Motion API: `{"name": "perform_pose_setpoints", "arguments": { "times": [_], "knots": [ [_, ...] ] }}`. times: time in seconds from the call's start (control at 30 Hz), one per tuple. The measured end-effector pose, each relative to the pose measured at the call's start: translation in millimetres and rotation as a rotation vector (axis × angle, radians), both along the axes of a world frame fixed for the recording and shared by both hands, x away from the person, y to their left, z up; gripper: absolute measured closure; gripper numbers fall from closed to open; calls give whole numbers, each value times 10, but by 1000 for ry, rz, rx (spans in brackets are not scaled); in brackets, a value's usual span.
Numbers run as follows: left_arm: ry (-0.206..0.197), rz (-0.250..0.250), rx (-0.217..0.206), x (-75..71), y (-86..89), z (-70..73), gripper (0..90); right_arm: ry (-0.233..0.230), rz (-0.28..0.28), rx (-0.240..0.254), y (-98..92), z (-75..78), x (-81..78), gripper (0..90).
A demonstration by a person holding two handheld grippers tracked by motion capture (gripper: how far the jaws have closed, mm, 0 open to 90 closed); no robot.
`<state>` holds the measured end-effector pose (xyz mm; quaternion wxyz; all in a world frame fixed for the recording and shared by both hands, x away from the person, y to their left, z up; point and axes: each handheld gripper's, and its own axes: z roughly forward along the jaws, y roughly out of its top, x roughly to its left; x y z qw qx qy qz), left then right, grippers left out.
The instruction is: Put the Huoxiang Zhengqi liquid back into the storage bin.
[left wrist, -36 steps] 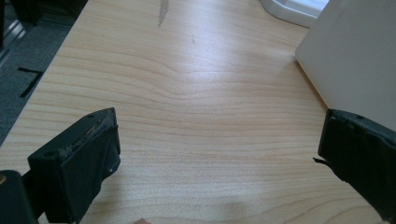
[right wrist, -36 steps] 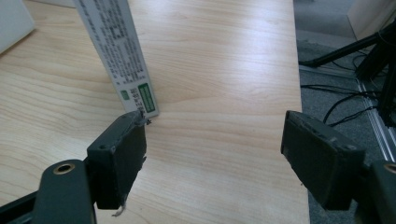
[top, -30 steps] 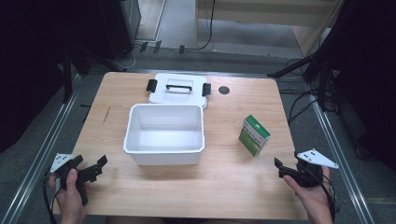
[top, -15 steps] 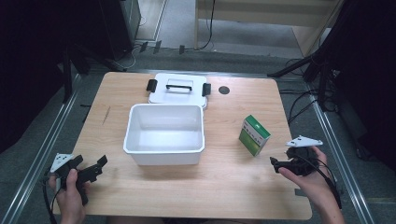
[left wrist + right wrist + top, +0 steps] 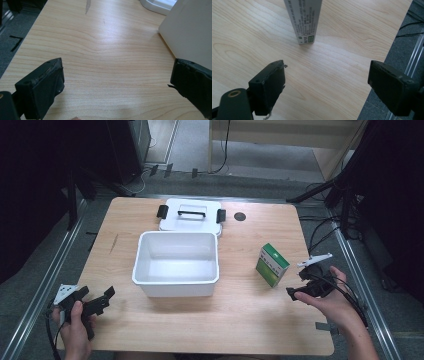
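Note:
An open white plastic box point(image 5: 176, 262) stands mid-table, and its lid point(image 5: 191, 215) with a black handle and clips lies flat behind it. A green and white carton point(image 5: 271, 265) stands upright to the box's right. My right gripper point(image 5: 295, 292) hovers just right of and in front of the carton, pointing at it. Its jaws are open, have just been opening, and hold nothing. In the right gripper view the carton point(image 5: 304, 20) stands ahead of the right gripper point(image 5: 327, 77). My left gripper point(image 5: 102, 300) rests open at the front left, beside the box wall point(image 5: 190, 32).
The wooden table point(image 5: 250, 320) has bare wood in front of the box and at the left. A small black round disc point(image 5: 240, 216) sits near the far edge. Cables point(image 5: 320, 235) hang off the right side, and metal rails point(image 5: 50, 270) run along both sides.
My right hand has lifted and moved left from the table's right front edge toward the carton, its jaws wider apart. The left hand, box, lid and carton have stayed put.

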<state>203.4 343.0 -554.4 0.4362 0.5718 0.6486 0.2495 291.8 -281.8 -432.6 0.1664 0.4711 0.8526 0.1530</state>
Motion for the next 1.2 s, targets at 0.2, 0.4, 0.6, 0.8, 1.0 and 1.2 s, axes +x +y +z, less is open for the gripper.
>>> {"name": "perform_pose_setpoints", "arguments": {
  "times": [0.2,0.4,0.6,0.8,1.0,1.2],
  "knots": [
    [1,1,0,1,0,0,0,37,32,-35,115,99,88,143],
    [1,0,-3,1,3,-1,0,67,49,-55,201,161,160,143],
    [0,-2,-4,3,6,-2,0,91,48,-68,257,213,245,143],
    [1,-2,-3,3,6,-2,0,110,67,-85,328,261,337,143],
    [1,-1,-4,3,6,-2,0,126,82,-101,413,305,412,143],
    [1,1,-6,4,10,-3,0,146,83,-110,520,357,523,143]
  ]
}}
